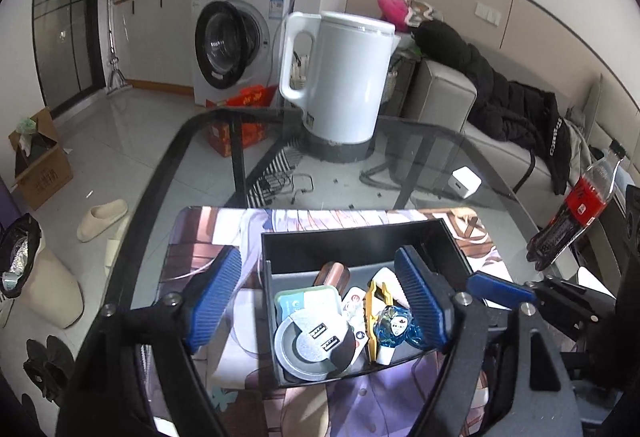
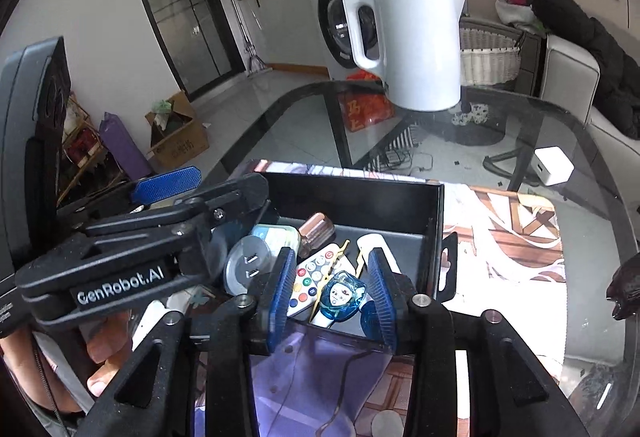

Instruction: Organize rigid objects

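A black box (image 1: 360,245) of small items sits on a glass worktop (image 1: 420,157). The left claw (image 1: 320,301) gapes wide, empty. The right claw (image 2: 330,293), partly open, brackets a blue charm (image 2: 340,297); grip unclear

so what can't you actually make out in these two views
- Black box, left wrist view: its near right corner sits behind the gripper's right finger.
- Remote control, right wrist view: its lower end is covered by the right gripper's left finger; button labels too small to read.
- Blue keychain: whether the pads touch it is unclear.
- Soda bottle, left wrist view: label blurred near the rim.
- Left gripper: nothing between its fingers.
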